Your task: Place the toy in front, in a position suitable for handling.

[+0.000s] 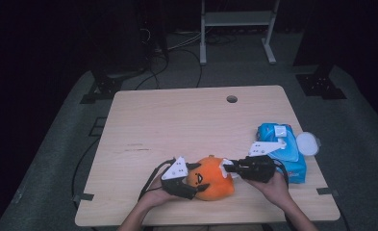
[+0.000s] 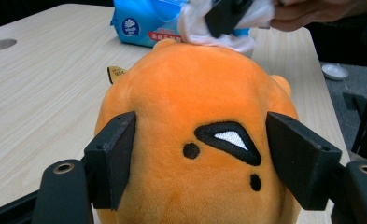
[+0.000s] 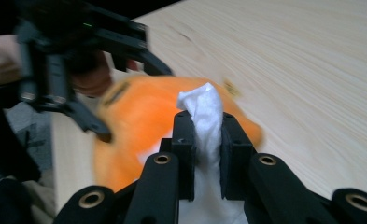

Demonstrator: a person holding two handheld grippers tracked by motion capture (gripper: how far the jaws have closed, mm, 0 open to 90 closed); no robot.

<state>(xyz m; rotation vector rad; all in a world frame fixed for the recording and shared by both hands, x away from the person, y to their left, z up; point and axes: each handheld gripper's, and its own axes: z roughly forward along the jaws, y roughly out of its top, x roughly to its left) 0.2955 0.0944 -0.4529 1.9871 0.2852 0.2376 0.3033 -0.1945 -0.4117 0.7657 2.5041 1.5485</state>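
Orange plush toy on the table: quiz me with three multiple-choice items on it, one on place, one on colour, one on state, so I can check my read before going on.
1. Where does the blue wipes pack lie relative to the orange plush toy in the high view?
A. To its left
B. To its right and a little farther off
C. Under it

2. What colour is the wipe in the right gripper?
A. White
B. Green
C. Black

3. How does the left gripper stand at the plush toy?
A. Far away from it
B. Shut on the wipes pack
C. Its jaws on either side of the toy's face

Answers:
1 B, the pack sits near the table's right edge.
2 A, a white wad shows between the shut jaws.
3 C, the left gripper view shows a black jaw against each side of the face.
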